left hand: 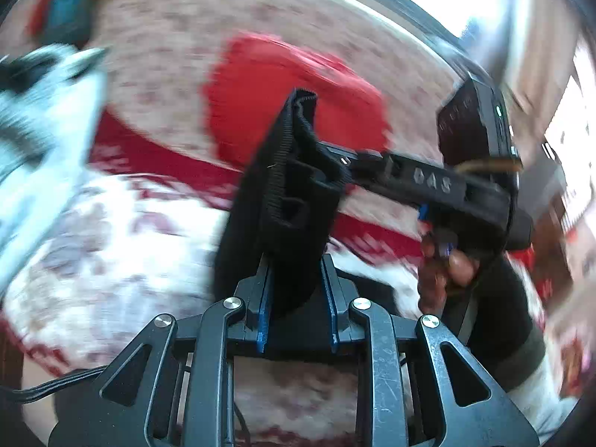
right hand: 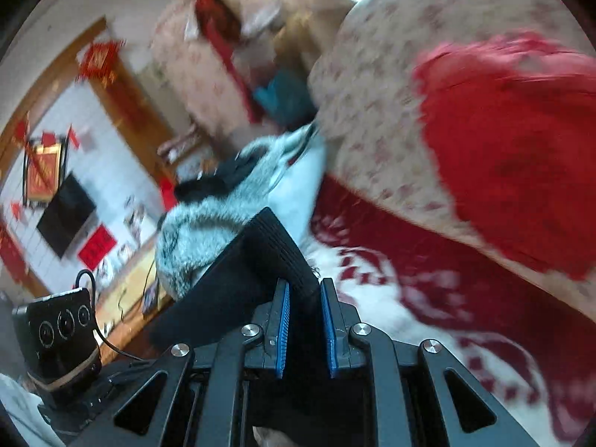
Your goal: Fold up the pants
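The black pants (left hand: 283,193) hang bunched between both grippers, lifted off the sofa. In the left wrist view my left gripper (left hand: 298,287) is shut on the pants, with the ribbed waistband sticking up past the blue pads. The right gripper (left hand: 348,165) comes in from the right, held by a hand (left hand: 447,272), and pinches the same cloth. In the right wrist view my right gripper (right hand: 303,294) is shut on the pants (right hand: 242,272), whose ribbed band (right hand: 283,249) folds over the left finger. The left gripper's body (right hand: 63,339) shows at lower left. Both views are motion-blurred.
Below lies a sofa with a red and white floral cover (left hand: 111,223) and a floral back cushion (right hand: 372,111). A red cloth (left hand: 290,100) lies on the cushion. A grey and white fluffy garment (right hand: 216,223) sits to the left. A television (right hand: 65,219) hangs on the far wall.
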Available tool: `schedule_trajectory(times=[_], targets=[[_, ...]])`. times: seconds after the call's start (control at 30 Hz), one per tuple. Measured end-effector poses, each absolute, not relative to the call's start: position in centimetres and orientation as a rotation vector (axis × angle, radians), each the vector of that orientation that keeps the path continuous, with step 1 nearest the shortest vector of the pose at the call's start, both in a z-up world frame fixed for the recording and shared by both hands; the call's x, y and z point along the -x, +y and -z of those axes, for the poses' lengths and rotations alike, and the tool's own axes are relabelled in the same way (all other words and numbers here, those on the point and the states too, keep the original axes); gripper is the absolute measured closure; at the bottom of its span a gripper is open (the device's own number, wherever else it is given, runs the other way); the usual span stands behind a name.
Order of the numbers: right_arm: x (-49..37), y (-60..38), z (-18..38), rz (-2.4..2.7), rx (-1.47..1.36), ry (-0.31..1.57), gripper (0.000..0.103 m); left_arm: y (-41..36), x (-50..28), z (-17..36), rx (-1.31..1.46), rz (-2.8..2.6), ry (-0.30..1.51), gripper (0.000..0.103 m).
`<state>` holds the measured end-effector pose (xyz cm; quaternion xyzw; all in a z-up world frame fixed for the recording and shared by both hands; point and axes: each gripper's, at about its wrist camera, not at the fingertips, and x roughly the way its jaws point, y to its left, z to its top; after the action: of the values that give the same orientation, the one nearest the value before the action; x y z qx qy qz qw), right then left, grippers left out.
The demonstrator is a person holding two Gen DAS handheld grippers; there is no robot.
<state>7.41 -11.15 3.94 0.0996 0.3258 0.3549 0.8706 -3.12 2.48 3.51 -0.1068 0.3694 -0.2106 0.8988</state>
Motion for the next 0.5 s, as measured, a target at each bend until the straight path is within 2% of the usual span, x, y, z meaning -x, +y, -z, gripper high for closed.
schedule_trajectory(times=[0.1,0.27,0.37,0.4,0.43,0.5], targets=[[-3.9,-17.1,-3.3,-0.652,-0.279,0.660,0.091,-3.6,3.1,-0.1,0.102,0.509,0.855,0.081],[0.9,-25.5,1.9,-0.376,-0.386,0.755,0.091,-8.2,2.5,5.8,-0.020,0.515,1.016,0.081],[3.1,-28.6,3.4,-0.271,-0.470,0.762,0.085,-8.2,3.9,4.6,-0.066,0.548,0.991,0.081],[3.6,-29.2,3.4,-0.259,-0.495,0.748,0.073,-7.9,4.2,3.8,-0.071,0.576,0.988,0.081],[4.1,-29.5,3.4,-0.261,-0.522,0.731,0.055,-7.3,4.3,3.1,-0.067,0.592,0.988,0.081],[4.5,-29.0,3.2,-0.305,-0.552,0.718,0.051,-6.3,4.6,1.6,-0.063,0.588,0.965,0.081]])
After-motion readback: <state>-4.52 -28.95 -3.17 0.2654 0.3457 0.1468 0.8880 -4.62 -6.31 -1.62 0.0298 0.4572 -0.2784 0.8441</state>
